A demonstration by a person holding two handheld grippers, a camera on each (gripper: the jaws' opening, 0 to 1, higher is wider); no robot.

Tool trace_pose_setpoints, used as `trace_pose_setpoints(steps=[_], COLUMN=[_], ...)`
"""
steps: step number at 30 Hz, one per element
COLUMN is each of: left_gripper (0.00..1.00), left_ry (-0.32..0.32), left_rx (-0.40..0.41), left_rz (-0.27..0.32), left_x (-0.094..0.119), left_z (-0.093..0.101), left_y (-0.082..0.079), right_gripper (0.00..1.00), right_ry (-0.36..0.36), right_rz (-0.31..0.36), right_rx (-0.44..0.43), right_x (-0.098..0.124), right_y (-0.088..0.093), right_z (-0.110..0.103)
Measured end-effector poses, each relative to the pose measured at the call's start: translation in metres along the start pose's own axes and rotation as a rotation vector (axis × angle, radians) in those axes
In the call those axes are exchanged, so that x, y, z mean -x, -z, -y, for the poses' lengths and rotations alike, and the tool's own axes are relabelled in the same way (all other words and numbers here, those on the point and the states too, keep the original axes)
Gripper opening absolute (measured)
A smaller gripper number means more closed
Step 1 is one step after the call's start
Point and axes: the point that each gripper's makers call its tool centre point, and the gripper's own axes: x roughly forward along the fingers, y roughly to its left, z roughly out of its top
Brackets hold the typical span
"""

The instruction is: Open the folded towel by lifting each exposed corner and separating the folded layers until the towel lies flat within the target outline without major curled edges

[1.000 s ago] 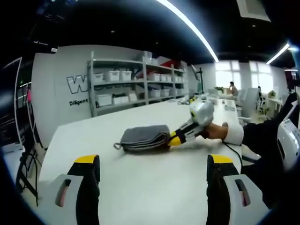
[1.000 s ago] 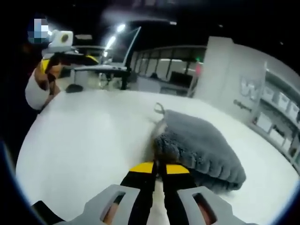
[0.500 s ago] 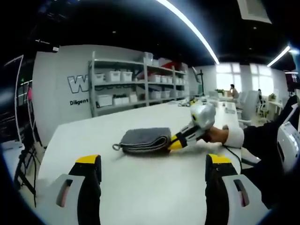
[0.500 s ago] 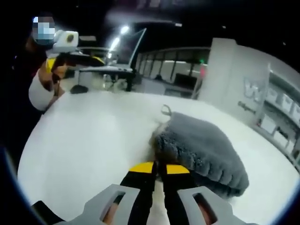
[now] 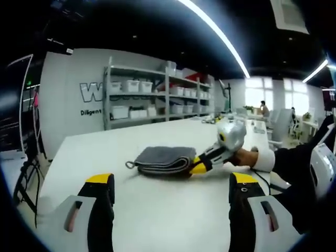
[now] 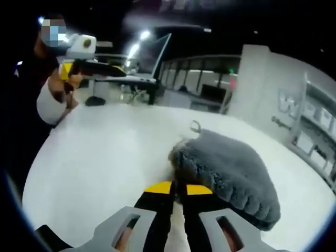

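The folded grey towel (image 6: 228,170) lies on the white table (image 6: 105,157), right of centre in your right gripper view, its near corner pinched between your right gripper (image 6: 178,190)'s closed jaws. Your left gripper (image 5: 170,184) hangs spread wide at the bottom of its view, well short of the towel.

Left gripper (image 5: 167,185): 2 black jaws with yellow tips, each rising from a light grey housing cut by a long slot with a reddish inside. Right gripper (image 6: 178,188) is the same build — black jaws, yellow tips, grey slotted housings — and in the left gripper view its body is silver-grey and rounded. The person's hand (image 5: 245,157) on it comes out of a white cuff on a black sleeve. The other hand (image 6: 66,85) wears a white cuff too — dark clothing behind.
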Motion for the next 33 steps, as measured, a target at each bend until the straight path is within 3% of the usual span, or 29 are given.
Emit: trace_pose_setpoints(steps=[11, 33], left_gripper=[0.88, 0.82], left_ry=[0.024, 0.054], left_rx=[0.027, 0.014], left_rz=[0.002, -0.013], left_x=[-0.003, -0.009], left_z=[0.003, 0.007], left_y=[0.001, 0.007], right_gripper=[0.01, 0.01], right_ry=[-0.024, -0.054], right_rz=[0.006, 0.019], right_rx=[0.073, 0.125], right_x=[-0.005, -0.011], right_y=[-0.005, -0.012], right_z=[-0.020, -0.039])
